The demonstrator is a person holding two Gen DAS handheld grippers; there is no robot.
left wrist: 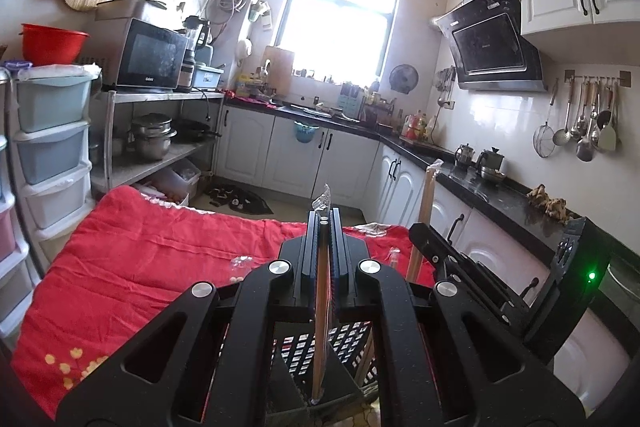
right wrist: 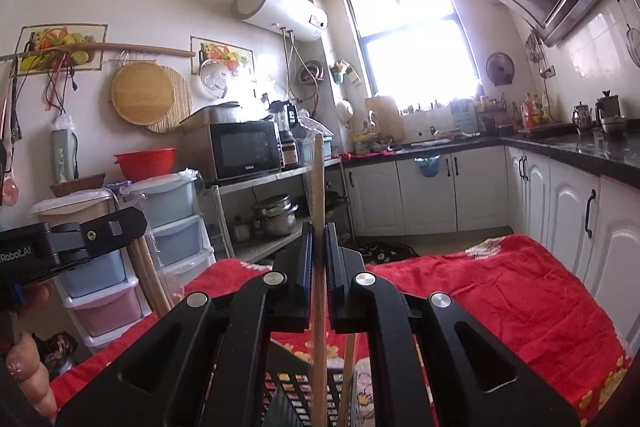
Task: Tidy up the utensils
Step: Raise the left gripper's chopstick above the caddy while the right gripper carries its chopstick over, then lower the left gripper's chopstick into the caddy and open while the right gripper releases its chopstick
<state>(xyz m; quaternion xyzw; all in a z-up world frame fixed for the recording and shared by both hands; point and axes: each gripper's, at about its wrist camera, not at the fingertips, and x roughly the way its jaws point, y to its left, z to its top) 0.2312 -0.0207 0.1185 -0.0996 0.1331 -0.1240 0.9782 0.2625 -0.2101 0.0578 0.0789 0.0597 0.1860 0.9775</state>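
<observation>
My left gripper (left wrist: 325, 223) is shut on a wooden chopstick pair (left wrist: 322, 307) in a clear wrapper. The pair stands upright and its lower end reaches into a black slotted basket (left wrist: 348, 343) below the jaws. My right gripper (right wrist: 319, 231) is shut on another wrapped chopstick pair (right wrist: 318, 187), also upright, with its lower end inside the same black basket (right wrist: 296, 395). A further stick (right wrist: 348, 375) leans in the basket. In the left wrist view the right gripper's body (left wrist: 460, 259) appears at the right. In the right wrist view the left gripper's body (right wrist: 60, 247) appears at the left.
A red quilted cloth (left wrist: 160, 259) covers the table under the basket. White cabinets under a black counter (left wrist: 500, 195) run along the right. Plastic drawer units (right wrist: 172, 223) and a shelf with a microwave (right wrist: 244, 151) stand on the left. A person's fingers (right wrist: 28, 367) show at lower left.
</observation>
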